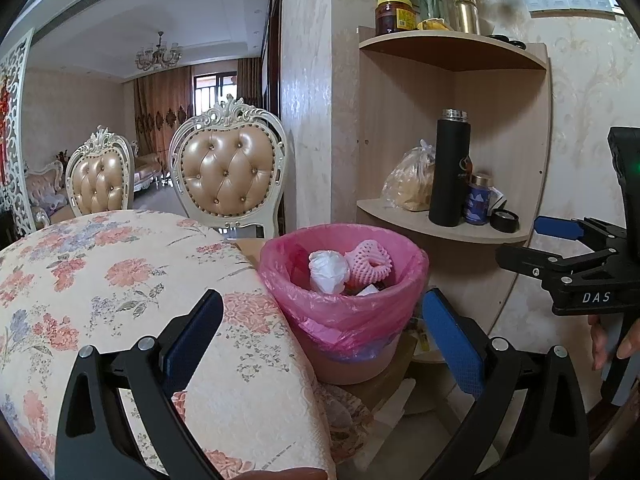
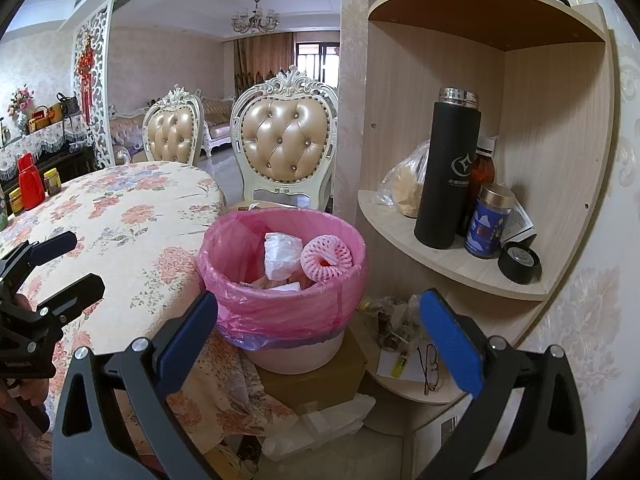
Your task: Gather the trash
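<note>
Bin: the pink-lined trash bin (image 2: 282, 280) stands on a cardboard box (image 2: 320, 380), wedged between the floral-clothed table (image 2: 132, 216) and the corner shelf (image 2: 452, 264).
Contents: a white wad (image 2: 282, 254) and a pink foam fruit net (image 2: 326, 258) lie side by side at the top.
Right gripper (image 2: 320, 336): jaws wide, holding nothing; the bin sits dead ahead, framed between the blue pads.
Left gripper (image 1: 324, 332): also wide and empty; the bin lies ahead, toward its right pad.
Nearer: probably the right, though the two are close.
Liner rim: folded over the bin's edge, circling it.
</note>
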